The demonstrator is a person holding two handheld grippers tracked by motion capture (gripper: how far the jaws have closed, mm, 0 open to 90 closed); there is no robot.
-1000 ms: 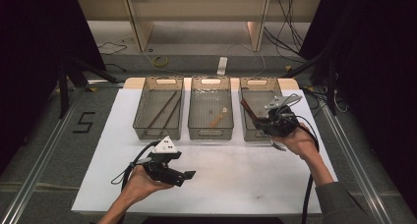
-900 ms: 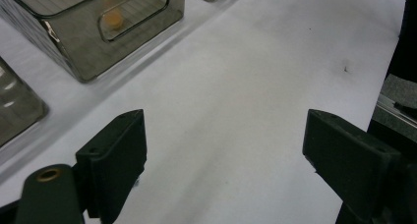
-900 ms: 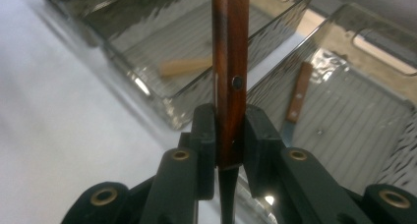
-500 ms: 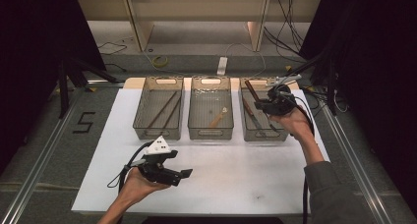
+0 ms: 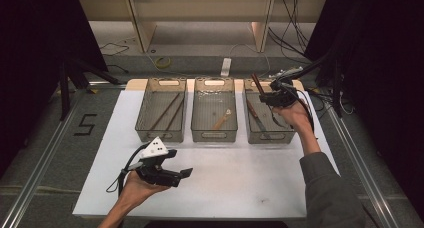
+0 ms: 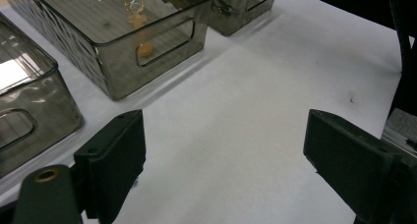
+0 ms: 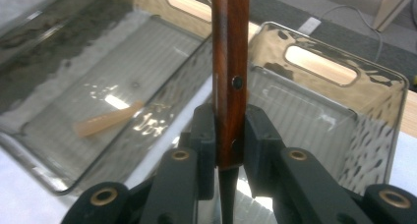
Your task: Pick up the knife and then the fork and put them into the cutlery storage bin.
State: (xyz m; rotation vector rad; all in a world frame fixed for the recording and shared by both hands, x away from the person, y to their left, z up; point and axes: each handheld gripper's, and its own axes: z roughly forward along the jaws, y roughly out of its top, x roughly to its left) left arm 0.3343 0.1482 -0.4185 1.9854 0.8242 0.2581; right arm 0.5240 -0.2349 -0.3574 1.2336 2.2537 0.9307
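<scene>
The right gripper point(image 7: 230, 135) holds, fingers closed on it, the dark red-brown wooden knife handle point(image 7: 230, 62), stiff, smooth, maybe slippery, above the right clear plastic bin point(image 5: 270, 136) near the bench's far right corner; the left gripper point(image 6: 223, 160) is wide open.

The worktop point(image 5: 240, 188) is white. Three bins along its far edge are smoky grey, see-through, with ribbed floors point(image 5: 161, 115). The right gripper point(image 7: 229, 135) is black, clamped on a reddish-brown wooden handle point(image 7: 230, 62) with a dark rivet. A pale orange utensil point(image 7: 105, 118) lies in the middle bin.
</scene>
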